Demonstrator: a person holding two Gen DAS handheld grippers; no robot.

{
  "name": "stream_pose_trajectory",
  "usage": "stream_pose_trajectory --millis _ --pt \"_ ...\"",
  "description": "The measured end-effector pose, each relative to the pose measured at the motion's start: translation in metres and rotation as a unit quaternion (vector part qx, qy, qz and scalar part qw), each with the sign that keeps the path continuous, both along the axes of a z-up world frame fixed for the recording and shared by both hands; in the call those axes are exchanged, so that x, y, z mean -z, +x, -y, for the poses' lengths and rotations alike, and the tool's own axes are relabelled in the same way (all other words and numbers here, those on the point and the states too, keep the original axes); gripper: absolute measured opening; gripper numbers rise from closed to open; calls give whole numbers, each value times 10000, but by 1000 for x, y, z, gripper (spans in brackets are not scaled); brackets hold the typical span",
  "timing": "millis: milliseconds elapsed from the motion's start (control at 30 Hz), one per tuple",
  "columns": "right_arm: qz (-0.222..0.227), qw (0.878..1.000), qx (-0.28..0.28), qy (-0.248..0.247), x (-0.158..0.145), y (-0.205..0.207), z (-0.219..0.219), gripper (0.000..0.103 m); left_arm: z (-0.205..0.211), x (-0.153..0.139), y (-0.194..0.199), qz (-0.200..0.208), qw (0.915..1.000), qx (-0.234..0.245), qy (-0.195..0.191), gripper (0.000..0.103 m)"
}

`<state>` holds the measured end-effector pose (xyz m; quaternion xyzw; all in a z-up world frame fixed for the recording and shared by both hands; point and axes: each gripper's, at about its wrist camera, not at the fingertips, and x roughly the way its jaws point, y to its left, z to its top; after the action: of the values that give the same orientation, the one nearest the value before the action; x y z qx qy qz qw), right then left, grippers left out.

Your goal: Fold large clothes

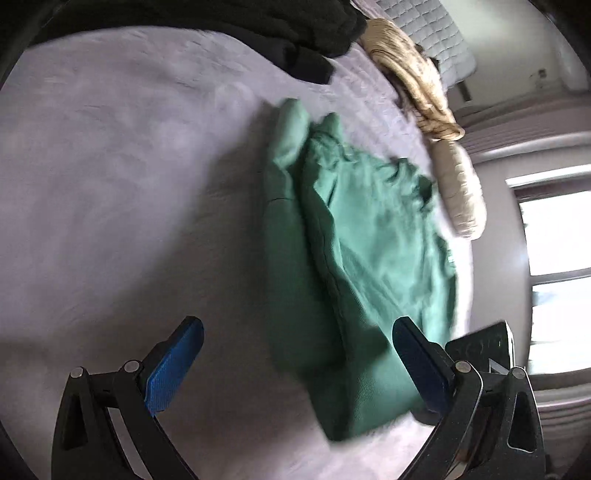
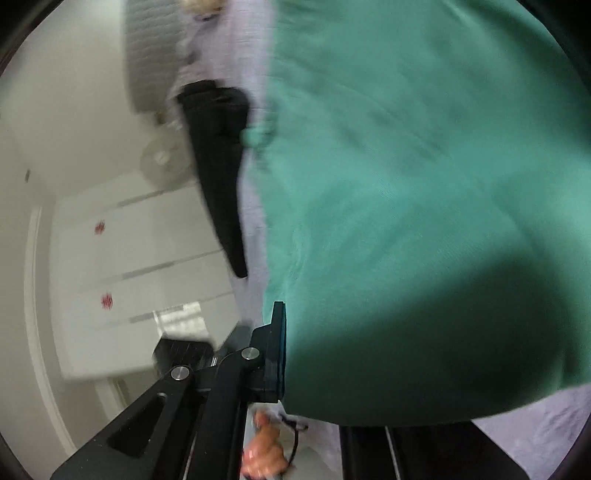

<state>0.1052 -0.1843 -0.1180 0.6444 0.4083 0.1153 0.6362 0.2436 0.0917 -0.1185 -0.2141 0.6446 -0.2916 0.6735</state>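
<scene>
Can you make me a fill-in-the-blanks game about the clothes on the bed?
1. The big garment lying on the bed is the colour ____.
2. The left gripper has nothing between its fingers, so it is ____.
3. The pads on the left gripper's fingers are the colour ____.
4. In the left view, the pile of clothes at the far end of the bed is the colour ____.

Missing words: green; open; blue; black

green garment (image 1: pixel 354 258) on lilac bed (image 1: pixel 129 184)
</scene>
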Motion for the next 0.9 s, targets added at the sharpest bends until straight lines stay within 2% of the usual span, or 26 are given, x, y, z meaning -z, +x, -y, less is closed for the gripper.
stream_pose_trajectory --millis 100,133,167,200,233,267,300,400,467,533,600,633,700,767,800,900 --pt "81 9999 -67 -83 -8 5 2 7 35 15 14 -324 9981 188 -488 102" --pt "63 9999 -98 -103 -6 2 2 7 45 18 16 -404 9971 276 -580 102" --pt "12 9998 -138 -124 -3 0 0 7 60 22 18 -413 9971 380 -519 98" --pt "-77 9997 -198 -154 1 -2 -2 7 64 22 17 -362 9973 480 -414 89" --pt "-227 9991 -288 -207 8 -6 -5 7 73 22 17 -283 9975 600 -223 58" --pt "-389 9981 -394 -251 14 -11 -7 8 82 24 16 -180 9970 746 131 31" --pt "-574 9966 -533 -265 20 -14 -8 12 90 27 14 -108 9948 901 454 25" --pt "-873 9904 -1027 -308 23 -22 -4 22 94 21 11 189 9942 884 575 19" --pt "-739 9858 -1329 -707 6 -33 10 22 94 8 9 452 9947 794 481 16" --pt "-597 9786 -1333 -1452 -17 -44 31 22 93 -6 8 723 9933 794 419 16" --pt "-485 9607 -1022 -2535 -40 -55 62 22 98 -24 4 1054 9896 889 418 13" --pt "-571 9495 -918 -2945 -44 -56 74 19 103 -31 3 1168 9877 949 428 13" --pt "-840 9343 -831 -3364 -31 -50 95 18 117 -46 -2 1374 9843 1034 392 13" --pt "-1209 9349 -995 -3186 1 -43 103 15 129 -59 -5 1463 9831 1061 304 13" --pt "-1359 9392 -1036 -2979 21 -42 106 12 138 -68 -9 1494 9824 1099 238 13" --pt "-1184 9502 -877 -2745 27 -46 112 12 169 -96 -23 1788 9746 1343 146 13"
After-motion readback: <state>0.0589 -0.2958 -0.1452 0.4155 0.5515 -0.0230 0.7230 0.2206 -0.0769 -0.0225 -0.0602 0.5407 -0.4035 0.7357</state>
